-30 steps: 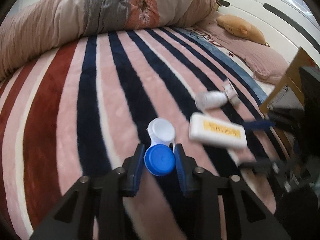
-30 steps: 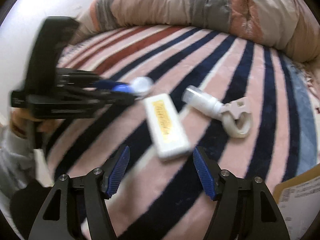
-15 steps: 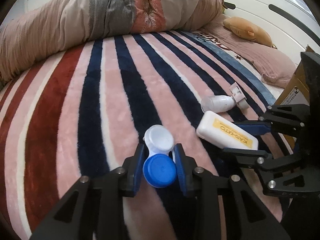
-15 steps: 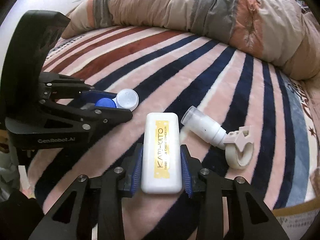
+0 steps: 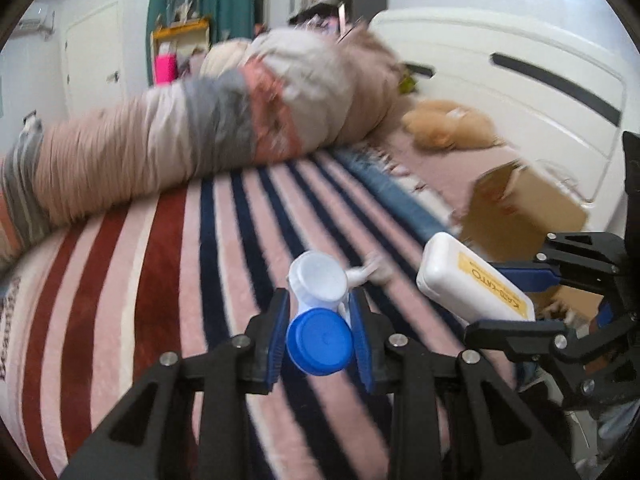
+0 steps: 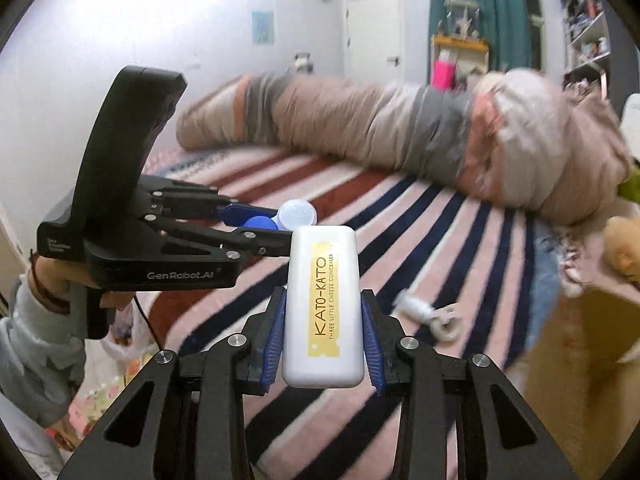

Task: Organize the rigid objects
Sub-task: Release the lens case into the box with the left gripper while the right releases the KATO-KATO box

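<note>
My left gripper (image 5: 319,336) is shut on a contact lens case (image 5: 319,312) with one blue cap and one white cap, held above the striped blanket (image 5: 160,272). It also shows in the right wrist view (image 6: 280,218). My right gripper (image 6: 323,332) is shut on a white concealer box (image 6: 323,308) with a yellow label, lifted off the bed; the box also shows in the left wrist view (image 5: 472,280). A small white bottle with a tape-like ring (image 6: 430,314) lies on the blanket.
A cardboard box (image 5: 520,216) stands at the bed's right side and shows in the right wrist view (image 6: 580,364). A rolled duvet (image 6: 400,132) lies across the far side. A plush toy (image 5: 452,124) sits by the white headboard (image 5: 520,64).
Both grippers have lifted off the blanket with their objects. The right gripper raised the concealer box, and both views tilted up to show the room.
</note>
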A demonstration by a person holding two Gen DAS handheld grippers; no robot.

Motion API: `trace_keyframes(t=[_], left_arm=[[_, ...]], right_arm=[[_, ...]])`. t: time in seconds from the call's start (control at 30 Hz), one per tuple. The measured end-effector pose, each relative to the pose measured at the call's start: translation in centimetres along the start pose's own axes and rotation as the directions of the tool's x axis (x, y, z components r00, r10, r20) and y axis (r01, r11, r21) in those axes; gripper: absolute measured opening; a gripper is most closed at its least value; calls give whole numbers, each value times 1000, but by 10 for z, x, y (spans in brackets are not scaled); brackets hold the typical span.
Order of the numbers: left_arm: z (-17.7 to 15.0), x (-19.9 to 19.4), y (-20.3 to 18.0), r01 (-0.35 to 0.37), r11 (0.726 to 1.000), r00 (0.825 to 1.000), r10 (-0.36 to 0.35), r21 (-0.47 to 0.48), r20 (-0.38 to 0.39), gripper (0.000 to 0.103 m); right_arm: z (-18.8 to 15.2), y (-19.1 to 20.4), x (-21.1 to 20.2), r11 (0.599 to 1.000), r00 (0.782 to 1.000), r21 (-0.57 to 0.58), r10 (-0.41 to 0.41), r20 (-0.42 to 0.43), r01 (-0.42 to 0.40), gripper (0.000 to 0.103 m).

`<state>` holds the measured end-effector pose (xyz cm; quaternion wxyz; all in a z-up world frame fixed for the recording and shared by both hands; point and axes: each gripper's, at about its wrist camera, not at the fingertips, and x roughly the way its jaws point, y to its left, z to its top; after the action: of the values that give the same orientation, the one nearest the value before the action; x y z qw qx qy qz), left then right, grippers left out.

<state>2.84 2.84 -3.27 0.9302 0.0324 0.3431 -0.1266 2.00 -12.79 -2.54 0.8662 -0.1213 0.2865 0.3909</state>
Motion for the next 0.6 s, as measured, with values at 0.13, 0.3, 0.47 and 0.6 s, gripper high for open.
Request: trace_keyframes(t=[0.13, 0.3, 0.47, 0.6], left_arm=[[25, -23, -52, 58, 996, 996, -62, 66, 56, 27], [55, -15, -114, 141, 979, 986, -152, 147, 62, 27], [79, 18, -169, 227, 955, 972, -235, 189, 19, 27], [92, 48, -202, 251, 941, 967, -252, 226, -28, 27]], right_arm=[[-3, -15, -48, 998, 996, 9, -69, 60, 68, 31], [-18, -63, -90, 984, 982, 86, -166, 85, 159, 31], [-44, -118, -115, 953, 960, 138, -277, 34, 270, 31], [-63, -155, -115, 936, 951, 170, -306, -36, 307, 31]])
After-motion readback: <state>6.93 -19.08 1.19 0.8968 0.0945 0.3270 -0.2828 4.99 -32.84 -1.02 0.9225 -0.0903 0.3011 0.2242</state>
